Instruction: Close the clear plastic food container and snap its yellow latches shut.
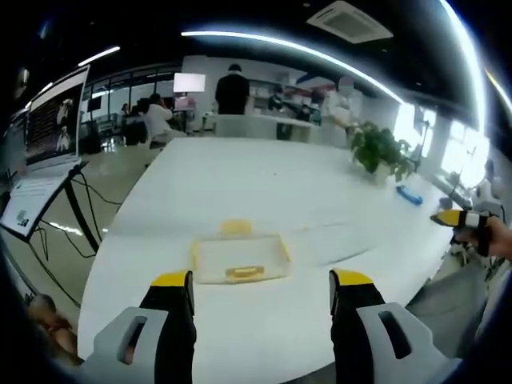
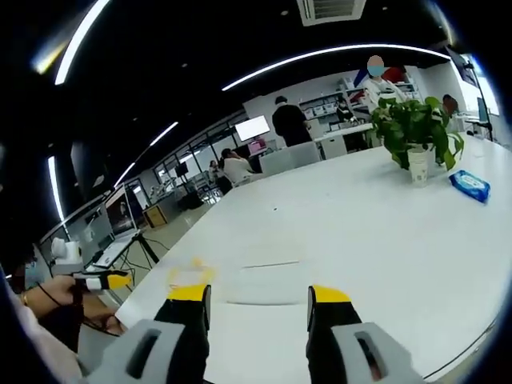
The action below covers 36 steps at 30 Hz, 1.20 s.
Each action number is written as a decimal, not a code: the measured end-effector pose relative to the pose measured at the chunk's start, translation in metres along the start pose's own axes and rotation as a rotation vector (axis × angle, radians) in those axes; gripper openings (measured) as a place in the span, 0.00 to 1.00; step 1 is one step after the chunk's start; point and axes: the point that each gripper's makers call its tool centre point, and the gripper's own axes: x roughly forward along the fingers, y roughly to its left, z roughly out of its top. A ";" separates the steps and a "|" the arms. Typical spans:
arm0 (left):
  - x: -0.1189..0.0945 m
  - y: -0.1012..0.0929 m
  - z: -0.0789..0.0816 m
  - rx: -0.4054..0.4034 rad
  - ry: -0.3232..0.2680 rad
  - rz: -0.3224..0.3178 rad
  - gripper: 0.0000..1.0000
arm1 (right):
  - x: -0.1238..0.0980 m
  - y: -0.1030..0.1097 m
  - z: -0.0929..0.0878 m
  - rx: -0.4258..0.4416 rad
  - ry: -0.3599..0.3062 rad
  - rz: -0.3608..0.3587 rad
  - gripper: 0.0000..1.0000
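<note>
Left gripper view: the left gripper [image 1: 261,292] hangs with jaws spread and empty, squared up just short of the clear container [image 1: 240,258], likely to reach its yellow latches [image 1: 245,272]. The container sits on the white table [image 1: 264,184], straight ahead. In the right gripper view, the right gripper [image 2: 258,304] is likewise spread, with the container ahead and slightly left.

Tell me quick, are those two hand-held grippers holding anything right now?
Left hand-held gripper: open, holding nothing; the clear plastic food container with yellow latches lies ahead.
Right hand-held gripper: open, holding nothing.
</note>
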 end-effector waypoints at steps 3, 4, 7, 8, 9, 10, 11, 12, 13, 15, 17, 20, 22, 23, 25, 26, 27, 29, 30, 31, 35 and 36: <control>0.000 0.001 0.000 0.002 0.003 0.004 0.67 | 0.001 -0.002 0.002 -0.014 0.005 0.000 0.47; 0.000 0.002 0.000 0.002 0.003 0.004 0.67 | 0.001 -0.002 0.003 -0.016 0.004 -0.001 0.47; -0.001 0.003 0.000 0.003 -0.001 0.009 0.67 | 0.001 -0.003 0.005 -0.022 0.000 -0.006 0.47; -0.001 0.004 0.000 0.003 -0.001 0.011 0.67 | 0.002 -0.004 0.005 -0.023 0.000 -0.008 0.47; -0.001 0.005 0.000 0.004 0.000 0.013 0.67 | 0.002 -0.004 0.005 -0.023 -0.001 -0.011 0.47; -0.001 0.006 0.000 0.004 0.001 0.014 0.67 | 0.002 -0.004 0.004 -0.022 0.000 -0.012 0.47; -0.001 0.006 0.000 0.005 0.001 0.016 0.67 | 0.003 -0.004 0.003 -0.020 0.001 -0.013 0.47; -0.001 0.006 0.000 0.006 0.002 0.017 0.67 | 0.003 -0.003 0.002 -0.018 0.003 -0.011 0.47; -0.001 0.008 -0.001 0.008 0.005 0.019 0.67 | 0.004 -0.002 0.001 -0.016 0.003 -0.011 0.47; -0.002 0.010 -0.001 0.010 0.006 0.022 0.67 | 0.004 -0.001 -0.001 -0.014 0.007 -0.012 0.47; -0.002 0.011 -0.001 0.013 0.005 0.024 0.67 | 0.004 -0.001 -0.003 -0.014 0.011 -0.015 0.47; -0.002 0.011 0.001 0.005 -0.020 0.024 0.67 | 0.004 -0.003 -0.005 -0.032 0.018 -0.029 0.47; -0.002 0.010 0.002 0.003 -0.029 0.017 0.67 | 0.003 -0.004 -0.002 -0.057 0.002 -0.039 0.44; -0.002 0.009 0.002 0.007 -0.030 0.017 0.67 | 0.002 -0.005 -0.001 -0.060 0.001 -0.041 0.44; -0.002 0.009 0.001 0.014 -0.021 0.016 0.67 | 0.002 -0.005 -0.002 -0.061 0.010 -0.042 0.45; -0.002 0.009 0.000 0.015 -0.020 0.016 0.67 | 0.002 -0.006 -0.003 -0.061 0.014 -0.043 0.45; -0.002 0.009 -0.001 0.014 -0.019 0.016 0.67 | 0.002 -0.006 -0.003 -0.061 0.018 -0.045 0.45; -0.001 0.009 -0.002 0.012 -0.014 0.015 0.67 | 0.003 -0.006 -0.005 -0.058 0.021 -0.044 0.45; -0.001 0.008 -0.003 0.011 -0.012 0.015 0.67 | 0.003 -0.006 -0.006 -0.054 0.022 -0.042 0.45; -0.001 0.008 -0.004 0.009 -0.008 0.015 0.67 | 0.003 -0.006 -0.006 -0.052 0.022 -0.042 0.45; 0.000 0.008 -0.006 0.010 0.000 0.014 0.67 | 0.004 -0.006 -0.008 -0.049 0.029 -0.045 0.45; 0.000 0.008 -0.006 0.010 0.003 0.014 0.67 | 0.004 -0.006 -0.008 -0.048 0.029 -0.045 0.45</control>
